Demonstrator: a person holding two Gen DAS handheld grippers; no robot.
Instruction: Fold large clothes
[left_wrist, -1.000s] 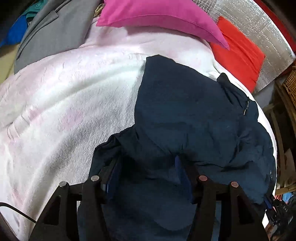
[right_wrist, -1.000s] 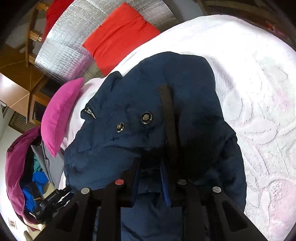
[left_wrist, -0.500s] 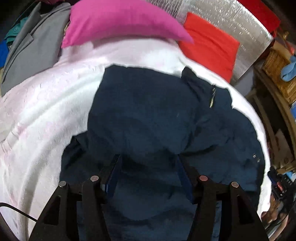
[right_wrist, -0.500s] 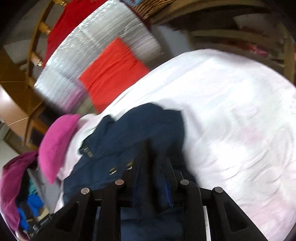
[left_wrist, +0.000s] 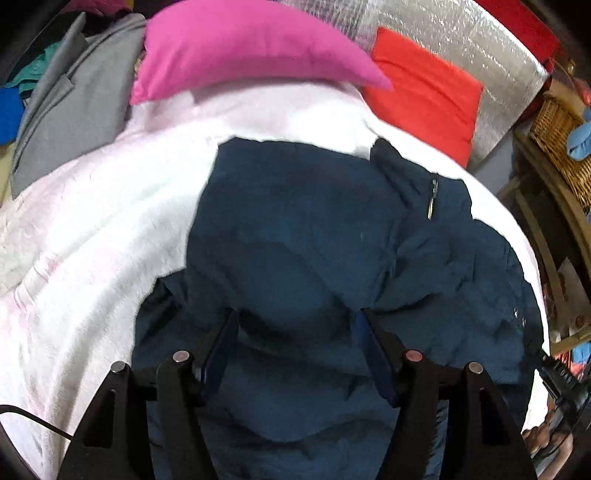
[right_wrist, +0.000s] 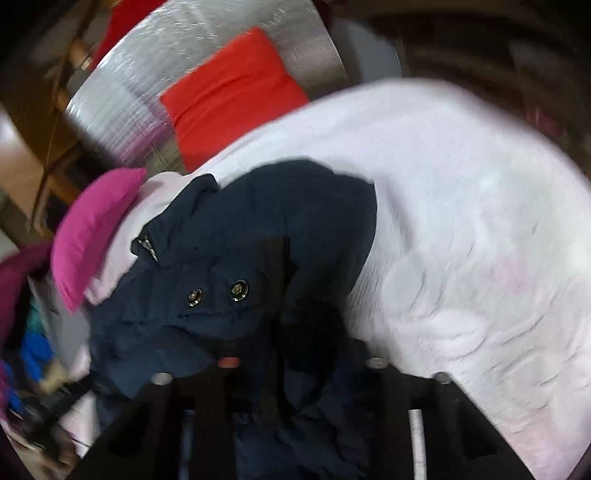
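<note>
Jaws first. In the left wrist view, the left gripper (left_wrist: 297, 325) has just been opening; its jaws stand spread, jacket (left_wrist: 314, 229) fabric bulging between them, unpinched. The jacket lies bunched on the white blanket (left_wrist: 92, 229); bare blanket lies leftward, pillow (left_wrist: 240, 48) beyond.

In the right wrist view, blurred, the right gripper (right_wrist: 291, 354) looks nearly closed on a dark fold. Likely mid-fold: next, lay that fold flat. Open blanket lies rightward.

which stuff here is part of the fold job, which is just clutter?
Job: navy jacket, left gripper, right gripper, white blanket it lies on.
Clutter: pink pillow, red cushion, grey garment, wicker basket, silver foil panel.
</note>
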